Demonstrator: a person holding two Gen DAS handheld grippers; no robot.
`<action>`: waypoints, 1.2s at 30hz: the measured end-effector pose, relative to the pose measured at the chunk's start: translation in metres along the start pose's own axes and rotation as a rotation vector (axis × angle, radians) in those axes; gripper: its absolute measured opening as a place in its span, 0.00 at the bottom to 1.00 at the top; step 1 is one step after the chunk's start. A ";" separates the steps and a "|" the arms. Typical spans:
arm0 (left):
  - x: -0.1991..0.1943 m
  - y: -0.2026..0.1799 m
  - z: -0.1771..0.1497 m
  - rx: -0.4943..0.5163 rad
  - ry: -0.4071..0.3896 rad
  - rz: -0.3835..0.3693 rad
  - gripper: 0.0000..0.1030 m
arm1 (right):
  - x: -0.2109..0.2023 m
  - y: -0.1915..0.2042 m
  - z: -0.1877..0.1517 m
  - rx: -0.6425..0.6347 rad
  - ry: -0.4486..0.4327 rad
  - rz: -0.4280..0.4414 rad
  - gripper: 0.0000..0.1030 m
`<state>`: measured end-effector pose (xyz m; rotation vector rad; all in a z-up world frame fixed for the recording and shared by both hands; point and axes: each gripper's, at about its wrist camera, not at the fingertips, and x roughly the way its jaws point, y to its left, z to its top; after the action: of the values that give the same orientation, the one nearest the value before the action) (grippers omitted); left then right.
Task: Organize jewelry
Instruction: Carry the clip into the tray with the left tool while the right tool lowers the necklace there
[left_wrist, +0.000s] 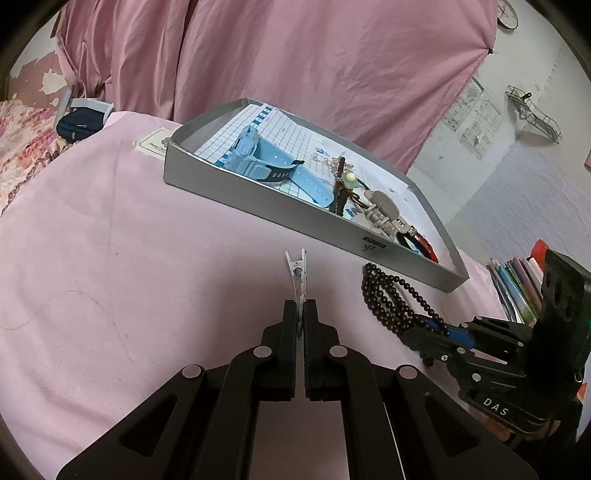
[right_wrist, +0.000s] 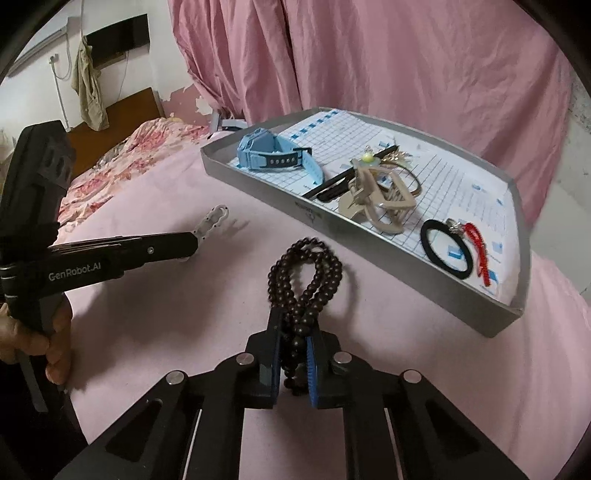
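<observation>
Left tongs (left_wrist: 300, 314) pinch a slim silver hair clip (left_wrist: 298, 275); right tongs (right_wrist: 293, 343) pinch looped dark-brown beads (right_wrist: 306, 273).

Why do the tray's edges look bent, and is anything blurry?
Left wrist view: fisheye lens bows the grey tray and darkens the corners; hair clip sharp. Right wrist view: same bowing; the bead bracelet is slightly blurred; soft, even light.

Pink-clothed table (left_wrist: 129, 240): grey tray (left_wrist: 280, 214), white card (left_wrist: 153, 144).
</observation>
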<state>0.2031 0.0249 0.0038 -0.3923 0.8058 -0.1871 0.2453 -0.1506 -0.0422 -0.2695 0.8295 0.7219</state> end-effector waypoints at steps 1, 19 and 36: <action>-0.001 0.000 0.000 0.001 -0.006 -0.006 0.01 | -0.003 0.000 -0.001 0.000 -0.015 -0.007 0.10; 0.004 -0.032 0.024 0.079 -0.059 -0.062 0.01 | -0.059 -0.016 0.020 -0.017 -0.243 -0.136 0.10; 0.047 -0.055 0.124 0.144 -0.146 -0.094 0.01 | -0.058 -0.072 0.087 0.072 -0.385 -0.167 0.10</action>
<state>0.3250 -0.0059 0.0730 -0.3040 0.6265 -0.2992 0.3173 -0.1892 0.0550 -0.1266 0.4589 0.5623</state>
